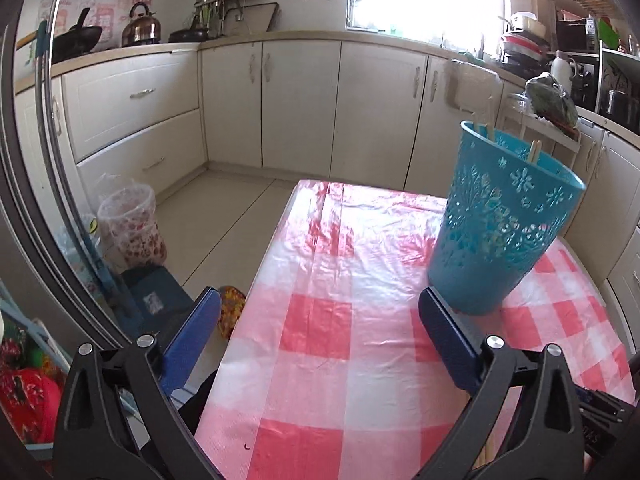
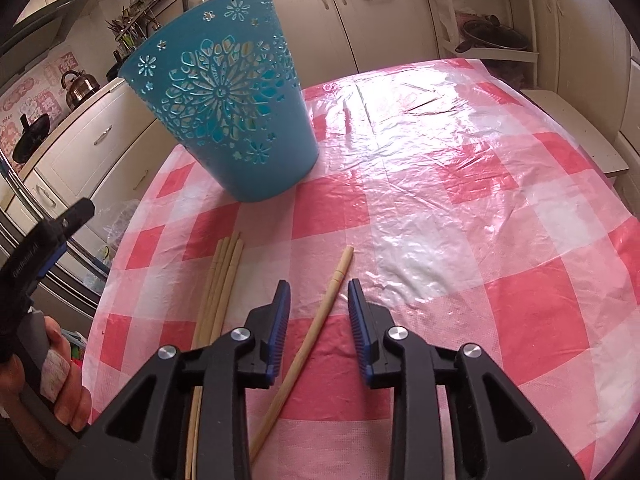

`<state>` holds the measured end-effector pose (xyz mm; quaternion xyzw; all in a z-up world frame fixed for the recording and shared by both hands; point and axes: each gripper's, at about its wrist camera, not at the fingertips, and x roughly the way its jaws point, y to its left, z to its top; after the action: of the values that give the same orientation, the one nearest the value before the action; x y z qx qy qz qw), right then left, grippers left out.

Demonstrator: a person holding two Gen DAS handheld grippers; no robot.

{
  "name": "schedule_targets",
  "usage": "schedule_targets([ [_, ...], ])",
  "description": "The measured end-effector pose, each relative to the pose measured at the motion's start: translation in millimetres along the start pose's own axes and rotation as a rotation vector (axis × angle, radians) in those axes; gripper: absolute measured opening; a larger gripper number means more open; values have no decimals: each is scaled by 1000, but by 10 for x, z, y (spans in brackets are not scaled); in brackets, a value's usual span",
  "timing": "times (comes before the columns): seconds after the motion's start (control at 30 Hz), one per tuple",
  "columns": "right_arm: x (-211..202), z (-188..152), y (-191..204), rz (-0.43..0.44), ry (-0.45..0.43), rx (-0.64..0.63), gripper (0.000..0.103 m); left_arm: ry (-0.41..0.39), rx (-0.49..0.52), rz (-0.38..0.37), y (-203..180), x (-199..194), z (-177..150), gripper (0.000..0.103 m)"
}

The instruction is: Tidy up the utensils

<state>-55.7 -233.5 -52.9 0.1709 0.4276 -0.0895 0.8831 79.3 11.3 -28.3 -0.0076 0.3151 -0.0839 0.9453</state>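
My right tool: fingers spread to a moderate gap, empty, set to either side of a single chopstick. I cannot tell whether either pad touches it. The chopstick lies flat on the tabletop, running diagonally away from me between the fingers.

My left tool: spread wide, holding nothing, hanging over the near left part of the tabletop. Its right finger sits just beside the base of the blue basket; I cannot tell whether they touch.

Blue basket: upright on the checked cloth, with cut-out flower patterns. A few chopstick ends stick up above its rim.

Loose bundle of chopsticks: flat on the tabletop, left of the single one, near the basket's foot, partly hidden under my right tool.
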Motion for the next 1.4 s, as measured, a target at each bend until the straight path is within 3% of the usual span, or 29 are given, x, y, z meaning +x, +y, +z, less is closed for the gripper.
schedule_targets([
  [0.23, 22, -6, 175, -105, 14, -72, 29, 75, 17, -27, 18, 149, -171, 95],
  [0.47, 67, 5, 250, -171, 30, -164, 24, 101, 6, -46, 15, 215, -184, 95],
  [0.77, 101, 14, 379, -120, 76, -359, 8, 131, -16, -50, 49, 268, -199, 95],
  [0.97, 101, 81, 272, -153, 119, -286, 8, 133, -25, -50, 62, 267, -198, 95],
  [1.13, 68, -28, 473, -144, 144, -452, 7, 135, -23, -49, 66, 270, -196, 95],
  [1.4, 69, -3, 419, -182, 139, -389, 7, 143, -25, -46, 70, 280, -198, 95],
])
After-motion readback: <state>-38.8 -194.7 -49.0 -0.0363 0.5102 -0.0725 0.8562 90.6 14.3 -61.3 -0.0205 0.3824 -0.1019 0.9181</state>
